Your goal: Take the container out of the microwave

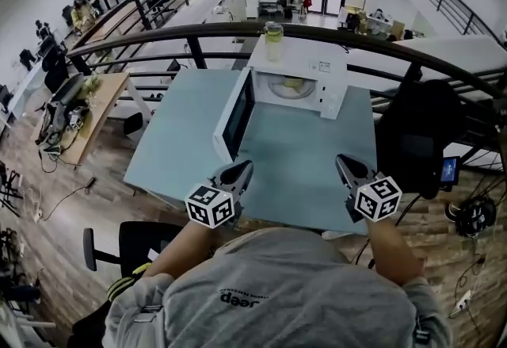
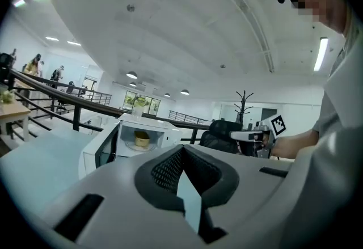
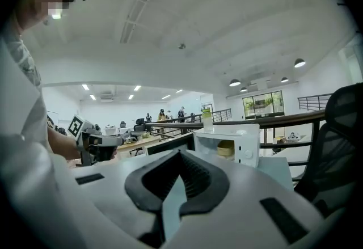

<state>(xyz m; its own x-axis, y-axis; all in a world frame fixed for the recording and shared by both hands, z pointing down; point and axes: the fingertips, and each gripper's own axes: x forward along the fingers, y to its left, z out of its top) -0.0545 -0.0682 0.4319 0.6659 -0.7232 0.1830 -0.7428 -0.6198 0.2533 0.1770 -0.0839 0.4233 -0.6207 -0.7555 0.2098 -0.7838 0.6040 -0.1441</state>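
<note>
Container in the open microwave, both tongs shut and empty

Head view: the yellowish container (image 1: 291,85) sat inside the white microwave (image 1: 305,59) at twelve o'clock on the pale table (image 1: 309,172), its door (image 1: 236,116) swung out toward eight o'clock. The left gripper (image 1: 242,170) was at seven o'clock and the right gripper (image 1: 342,164) at five, both well short of it. The shirt print read roughly "Jeep". Left gripper view: the jaws were pressed together on nothing, and the container lay at eleven o'clock. Right gripper view: the jaws were likewise closed and empty, with the container at one o'clock.
</note>
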